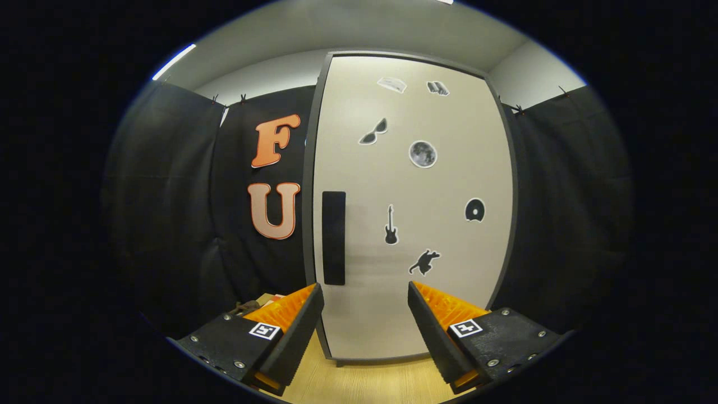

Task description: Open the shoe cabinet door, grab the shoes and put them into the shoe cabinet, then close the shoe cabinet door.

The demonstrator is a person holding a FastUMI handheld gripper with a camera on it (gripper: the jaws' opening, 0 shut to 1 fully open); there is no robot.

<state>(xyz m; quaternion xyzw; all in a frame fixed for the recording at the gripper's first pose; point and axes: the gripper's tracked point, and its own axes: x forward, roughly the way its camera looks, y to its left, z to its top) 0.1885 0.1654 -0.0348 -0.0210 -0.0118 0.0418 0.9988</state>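
Shoe cabinet door (pixel 415 224) is standing shut just beyond the gripper (pixel 364 297), whose fingers are gaping wide and holding nothing; rigid and hinged, it is probably best pulled at its dark handle recess (pixel 334 237).

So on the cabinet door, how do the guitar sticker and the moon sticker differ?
The guitar sticker is a slim, upright black silhouette; the moon sticker is a round grey disc with a pale rim. The guitar sits lower, nearer the dark handle; the moon sits higher, towards the door's middle. Both lie flat on the closed cabinet door, beyond the open, empty tongs.
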